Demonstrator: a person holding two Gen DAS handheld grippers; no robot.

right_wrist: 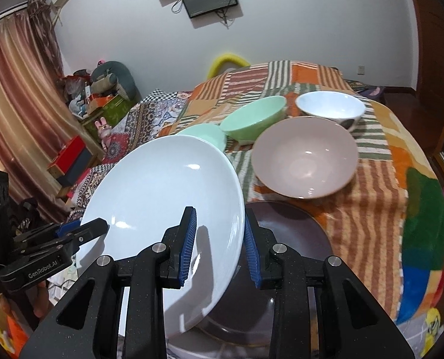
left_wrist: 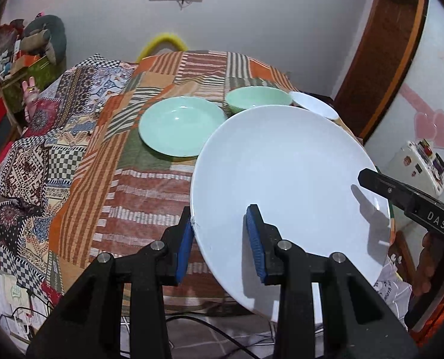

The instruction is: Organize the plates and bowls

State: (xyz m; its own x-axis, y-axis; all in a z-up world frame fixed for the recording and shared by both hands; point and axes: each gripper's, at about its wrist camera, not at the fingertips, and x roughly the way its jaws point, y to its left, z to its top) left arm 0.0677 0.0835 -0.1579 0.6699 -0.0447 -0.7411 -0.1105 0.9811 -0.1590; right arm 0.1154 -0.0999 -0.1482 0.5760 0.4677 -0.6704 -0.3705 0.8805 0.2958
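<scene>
A large white plate (left_wrist: 284,185) is held tilted above the table's near edge; it also shows in the right wrist view (right_wrist: 162,203). My left gripper (left_wrist: 222,242) straddles its left rim and my right gripper (right_wrist: 219,245) straddles its right rim, blue pads at both faces; the jaws look wide. A dark plate (right_wrist: 284,239) lies under the white one. A mint plate (left_wrist: 181,130), a mint bowl (left_wrist: 257,97), a white bowl (right_wrist: 331,107) and a pink bowl (right_wrist: 305,157) sit further back.
The table carries a patchwork striped cloth (left_wrist: 126,161). A yellow chair back (left_wrist: 162,43) stands behind it. Boxes and soft toys (left_wrist: 27,59) pile at the left wall. Cables lie on the floor (left_wrist: 192,329) below the near edge.
</scene>
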